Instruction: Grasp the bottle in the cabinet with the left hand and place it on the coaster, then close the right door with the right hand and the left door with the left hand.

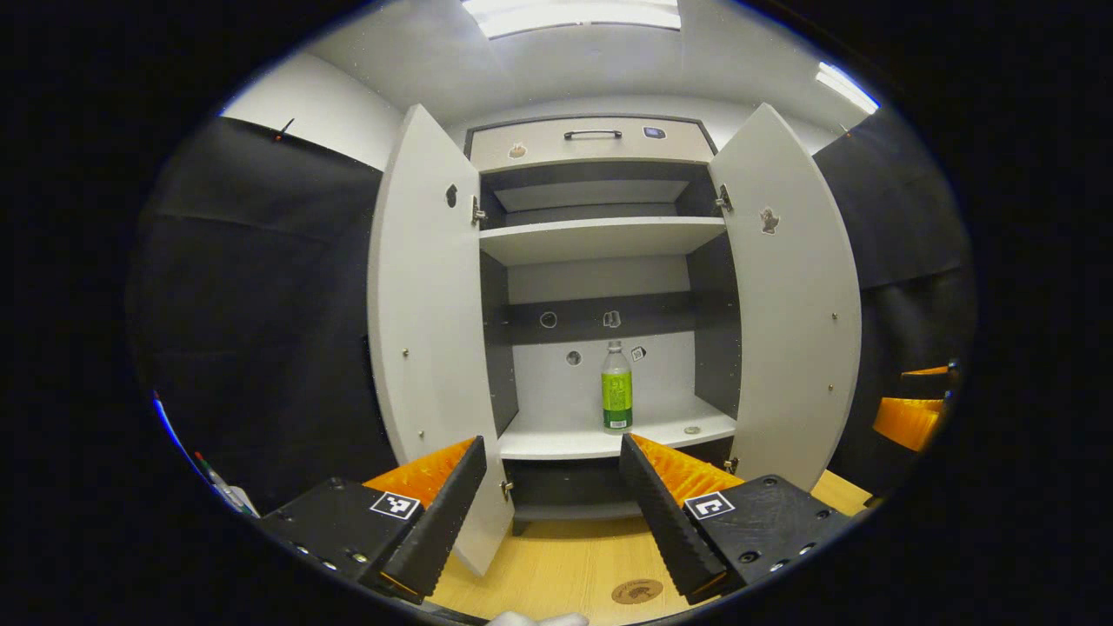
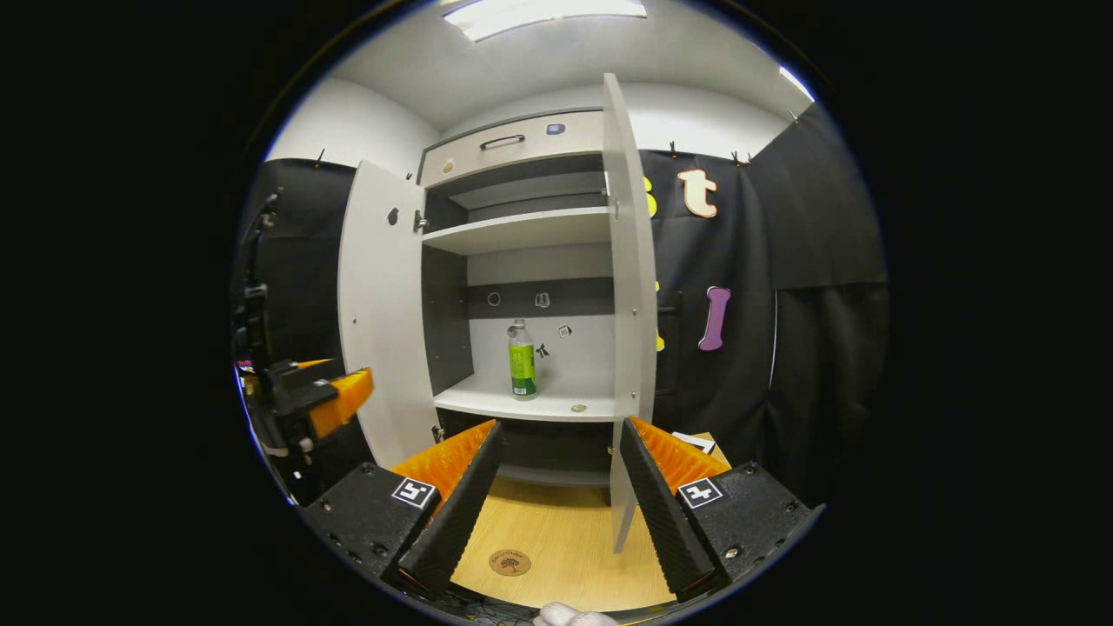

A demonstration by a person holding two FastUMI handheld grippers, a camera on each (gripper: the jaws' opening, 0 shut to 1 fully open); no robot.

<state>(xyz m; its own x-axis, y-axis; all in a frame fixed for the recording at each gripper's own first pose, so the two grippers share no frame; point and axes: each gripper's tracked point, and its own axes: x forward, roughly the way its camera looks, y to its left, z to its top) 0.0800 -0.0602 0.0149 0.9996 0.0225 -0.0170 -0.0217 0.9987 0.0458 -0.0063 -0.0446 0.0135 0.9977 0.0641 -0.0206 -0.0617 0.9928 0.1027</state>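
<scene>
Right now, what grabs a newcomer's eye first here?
The green-labelled bottle standing upright and alone on the cabinet's lower shelf, framed by both doors swung wide open. Next, the small round coaster on the wooden tabletop in front, between the open left gripper fingers.

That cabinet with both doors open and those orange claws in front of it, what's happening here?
A person holds a two-finger gripper in each hand, facing the open cabinet. Both the left gripper and right gripper are open and hold nothing. A green-labelled bottle stands upright on the lower shelf, untouched. The round coaster lies bare on the wooden table. The left door and right door are wide open.
</scene>
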